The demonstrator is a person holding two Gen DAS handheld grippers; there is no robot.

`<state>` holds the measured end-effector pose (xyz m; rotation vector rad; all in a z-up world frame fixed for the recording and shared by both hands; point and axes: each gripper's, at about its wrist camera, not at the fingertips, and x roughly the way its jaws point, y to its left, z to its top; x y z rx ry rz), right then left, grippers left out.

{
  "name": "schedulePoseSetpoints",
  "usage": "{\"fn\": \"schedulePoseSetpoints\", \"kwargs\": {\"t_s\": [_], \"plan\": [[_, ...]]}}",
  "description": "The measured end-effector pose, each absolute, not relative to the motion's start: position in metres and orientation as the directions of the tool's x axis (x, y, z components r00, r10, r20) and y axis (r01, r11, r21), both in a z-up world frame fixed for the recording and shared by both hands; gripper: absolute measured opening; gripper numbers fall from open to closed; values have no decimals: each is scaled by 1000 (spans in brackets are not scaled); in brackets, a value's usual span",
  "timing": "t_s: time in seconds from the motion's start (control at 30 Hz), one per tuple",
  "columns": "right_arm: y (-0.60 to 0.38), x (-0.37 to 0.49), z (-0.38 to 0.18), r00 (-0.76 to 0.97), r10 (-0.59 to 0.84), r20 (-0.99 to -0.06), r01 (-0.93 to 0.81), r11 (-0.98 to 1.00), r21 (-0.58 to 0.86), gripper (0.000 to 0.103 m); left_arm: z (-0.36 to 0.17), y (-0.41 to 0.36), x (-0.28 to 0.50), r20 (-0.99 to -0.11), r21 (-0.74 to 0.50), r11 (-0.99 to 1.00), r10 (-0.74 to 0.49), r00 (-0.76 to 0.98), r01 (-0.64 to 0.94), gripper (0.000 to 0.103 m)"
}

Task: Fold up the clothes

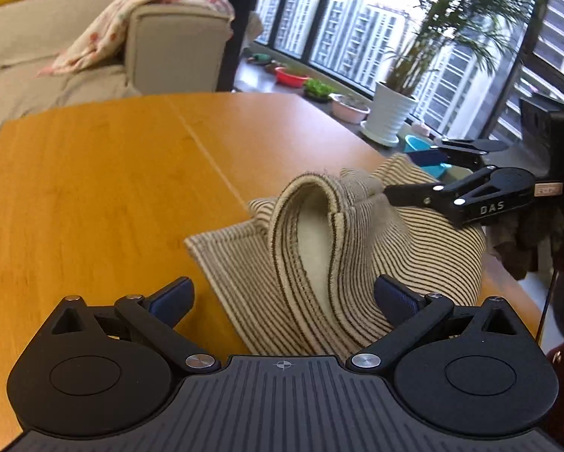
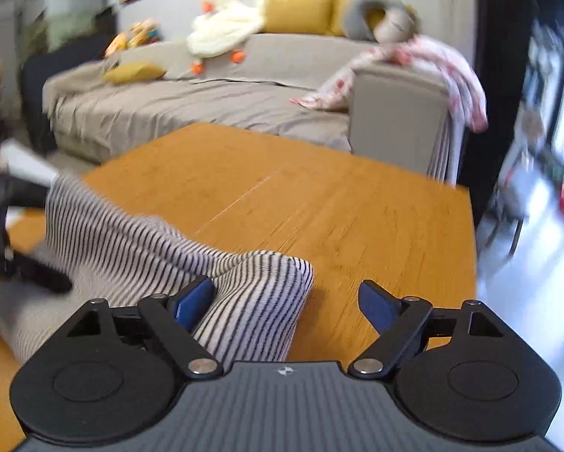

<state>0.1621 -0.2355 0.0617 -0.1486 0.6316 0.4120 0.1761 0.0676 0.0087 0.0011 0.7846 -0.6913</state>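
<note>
Beige sofa [image 2: 206, 109] with a floral blanket [image 1: 138, 19] over its arm stands beyond the wooden table [image 1: 93, 173]. Striped garment [image 1: 319, 248] lies bunched on the table's near side. Left gripper [image 1: 283, 301] and right gripper [image 2: 287, 307] both gape, gripping nothing. The right view is blurred; a dark object at its left edge is probably the other gripper, cut off.

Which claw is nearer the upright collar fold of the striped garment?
Right. The right claw is open beside the collar fold, one finger touching the bunched cloth. The left claw is open, short of it.
</note>
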Motion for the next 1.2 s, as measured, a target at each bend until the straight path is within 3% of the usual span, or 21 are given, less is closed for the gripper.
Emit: {"fn": "schedulePoseSetpoints", "kwargs": {"t_s": [0.13,0.23,0.4,0.43,0.5,0.6,0.7,1.13,1.17,1.2], "plan": [[-240,132,81,746,346,-569,-419,908,3,86,28,67,162,-610,-186,759,-587,533,624,103],[-259,105,93,730,392,-560,-411,906,97,97,44,69,160,-548,-204,718,-647,530,666,103],[-278,77,83,640,442,-628,-340,896,285,97,52,57,174,-488,-254,642,-731,477,723,103],[-280,74,77,614,472,-632,-323,882,344,95,49,52,179,-494,-253,638,-732,470,727,103],[-281,72,66,568,532,-628,-284,843,457,77,38,43,193,-519,-278,635,-731,444,721,103],[-285,83,53,551,569,-610,-204,801,563,68,15,44,219,-550,-401,611,-757,353,683,103],[-293,107,45,562,590,-580,-156,764,627,68,-7,54,237,-549,-537,583,-790,271,609,103],[-238,210,71,761,315,-567,-281,948,151,68,-3,22,163,-541,-516,497,-821,184,697,103],[-236,210,74,761,317,-566,-283,947,150,72,1,19,156,-539,-502,483,-823,177,717,103],[-236,207,77,759,328,-562,-290,944,159,84,7,19,149,-535,-485,470,-826,176,738,103]]}}
